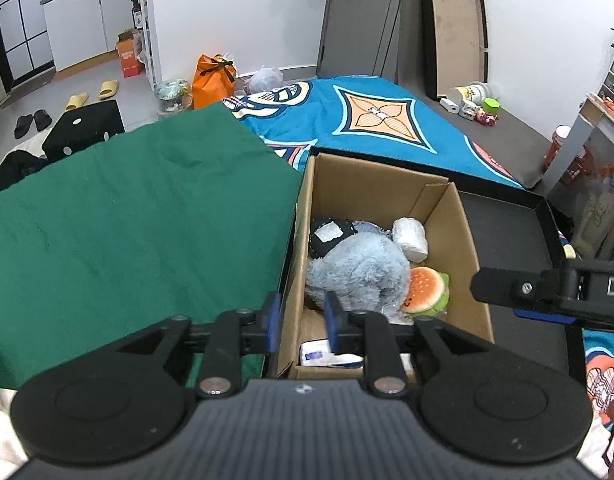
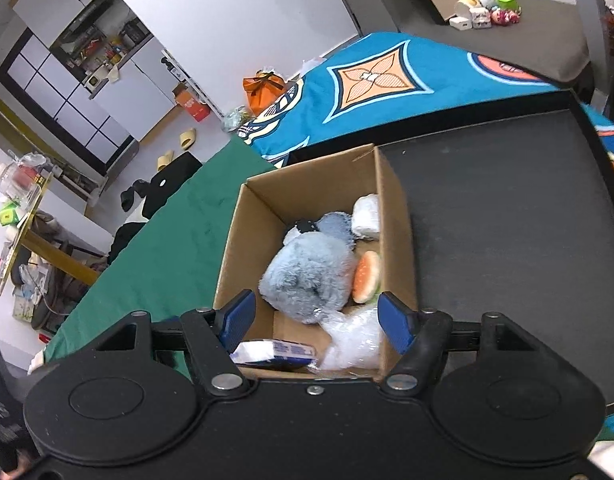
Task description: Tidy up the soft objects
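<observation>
An open cardboard box (image 1: 371,184) (image 2: 319,176) holds a fluffy blue-grey plush (image 1: 359,268) (image 2: 307,276), a burger plush (image 1: 425,290) (image 2: 367,276), a white wrapped roll (image 1: 410,238) (image 2: 367,212), a tissue pack (image 1: 319,354) (image 2: 275,350) and a clear plastic bag (image 2: 355,340). My left gripper (image 1: 301,320) is open and empty over the box's left wall. My right gripper (image 2: 317,318) is open and empty above the box's near end; it also shows in the left wrist view (image 1: 547,290).
The box stands in a black tray (image 2: 507,208) (image 1: 503,224). A green cloth (image 1: 127,220) (image 2: 179,256) lies to its left and a blue patterned blanket (image 1: 355,120) (image 2: 387,80) behind it. Small toys and jars (image 1: 473,104) sit far right.
</observation>
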### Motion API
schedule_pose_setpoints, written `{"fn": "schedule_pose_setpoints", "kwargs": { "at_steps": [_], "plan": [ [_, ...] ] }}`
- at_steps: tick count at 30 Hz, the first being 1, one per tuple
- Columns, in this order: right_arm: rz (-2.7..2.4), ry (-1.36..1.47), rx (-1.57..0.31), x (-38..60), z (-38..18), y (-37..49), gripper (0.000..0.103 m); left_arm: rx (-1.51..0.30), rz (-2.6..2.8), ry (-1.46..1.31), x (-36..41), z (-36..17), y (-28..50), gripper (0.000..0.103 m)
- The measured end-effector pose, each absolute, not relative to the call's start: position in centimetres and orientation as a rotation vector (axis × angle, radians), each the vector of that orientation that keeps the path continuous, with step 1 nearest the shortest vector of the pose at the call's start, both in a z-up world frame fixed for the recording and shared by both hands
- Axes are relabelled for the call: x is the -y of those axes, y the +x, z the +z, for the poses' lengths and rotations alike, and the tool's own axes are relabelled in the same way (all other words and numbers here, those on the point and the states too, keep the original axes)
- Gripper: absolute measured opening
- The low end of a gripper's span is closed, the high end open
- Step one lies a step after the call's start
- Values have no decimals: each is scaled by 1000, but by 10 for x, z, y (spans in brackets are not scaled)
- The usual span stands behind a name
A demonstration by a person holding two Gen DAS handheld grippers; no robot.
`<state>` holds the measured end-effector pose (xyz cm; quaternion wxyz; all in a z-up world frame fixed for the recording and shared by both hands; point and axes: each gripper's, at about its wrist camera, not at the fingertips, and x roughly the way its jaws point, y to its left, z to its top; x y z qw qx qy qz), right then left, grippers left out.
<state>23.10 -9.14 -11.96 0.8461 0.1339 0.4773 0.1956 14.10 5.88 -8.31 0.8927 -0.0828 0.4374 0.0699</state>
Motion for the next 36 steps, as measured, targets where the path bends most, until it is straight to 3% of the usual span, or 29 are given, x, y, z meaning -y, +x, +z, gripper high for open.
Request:
{"fn": "schedule_pose_setpoints", "kwargs": {
  "at_steps": [2,5,12,17,22,36],
  "plan": [
    [412,280,-1011,97,-116,230,68,-908,137,-167,-59,-74,138,39],
    [423,270,-1018,106,-109,227,70,-904,124,-145,-55,-62,130,46],
    [451,259,-955,128,-73,217,90,-897,71,-120,-49,-28,114,60],
    [459,232,-916,138,-51,204,103,-850,59,-70,-35,1,101,77],
    [465,225,-890,147,-33,194,103,-836,51,-48,-24,20,89,92],
    [491,187,-827,176,6,153,103,-776,25,-61,-5,59,46,99]
  ]
}}
